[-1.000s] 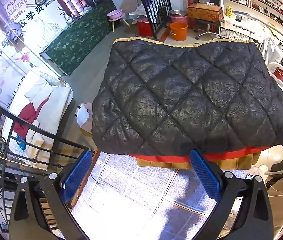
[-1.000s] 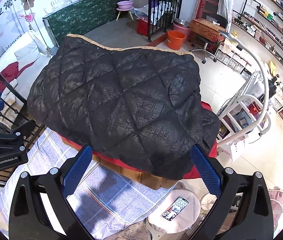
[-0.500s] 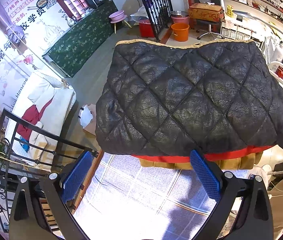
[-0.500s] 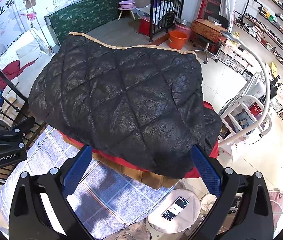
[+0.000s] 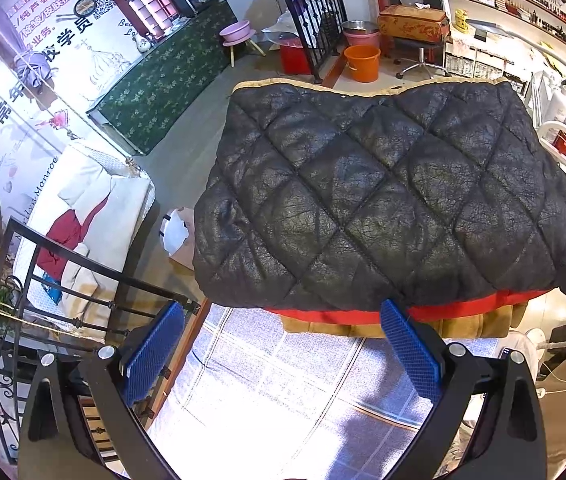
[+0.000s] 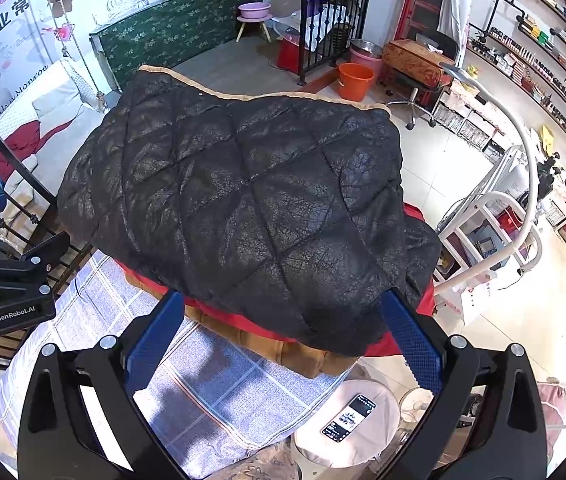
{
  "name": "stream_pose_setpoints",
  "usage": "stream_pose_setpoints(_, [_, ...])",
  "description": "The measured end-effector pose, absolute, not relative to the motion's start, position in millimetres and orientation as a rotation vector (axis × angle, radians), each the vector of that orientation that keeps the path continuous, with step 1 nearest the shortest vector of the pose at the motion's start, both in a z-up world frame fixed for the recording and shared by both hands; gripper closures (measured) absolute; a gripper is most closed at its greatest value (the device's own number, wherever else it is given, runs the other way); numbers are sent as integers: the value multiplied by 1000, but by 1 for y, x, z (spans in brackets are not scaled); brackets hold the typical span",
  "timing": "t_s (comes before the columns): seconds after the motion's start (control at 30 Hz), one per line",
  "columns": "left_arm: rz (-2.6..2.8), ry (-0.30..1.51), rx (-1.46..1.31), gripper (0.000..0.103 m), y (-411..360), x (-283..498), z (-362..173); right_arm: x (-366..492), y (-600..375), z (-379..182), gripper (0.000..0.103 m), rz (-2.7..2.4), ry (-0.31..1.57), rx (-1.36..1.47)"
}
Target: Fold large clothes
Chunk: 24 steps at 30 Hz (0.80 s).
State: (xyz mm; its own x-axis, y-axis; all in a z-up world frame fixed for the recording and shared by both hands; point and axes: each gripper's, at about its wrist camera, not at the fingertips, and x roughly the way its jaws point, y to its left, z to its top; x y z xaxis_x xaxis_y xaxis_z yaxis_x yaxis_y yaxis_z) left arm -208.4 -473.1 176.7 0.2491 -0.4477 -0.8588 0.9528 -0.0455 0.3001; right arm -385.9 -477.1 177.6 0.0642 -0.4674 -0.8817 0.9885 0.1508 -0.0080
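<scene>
Puffy diamond-quilted black jacket (image 5: 383, 200) — folded, crinkled.

The folded black quilted jacket (image 5: 383, 200) is taking up the far part of the checked cloth (image 5: 283, 392), blocking any straight path forward. The near part of the cloth is lying bare. A black iron railing (image 5: 83, 292) is closing in the left side; a stool with a phone (image 6: 349, 418) is standing near the right corner.

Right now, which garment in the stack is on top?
The black quilted jacket. It covers the pile; the red layer and the tan layer only peek out beneath its near edge.
</scene>
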Motion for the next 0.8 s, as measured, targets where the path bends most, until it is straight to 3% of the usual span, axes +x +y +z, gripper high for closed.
stream_pose_setpoints(0.8, [-1253,614,1075,6,-473,-206,177,-382,-484,177,6,-1262,897,738])
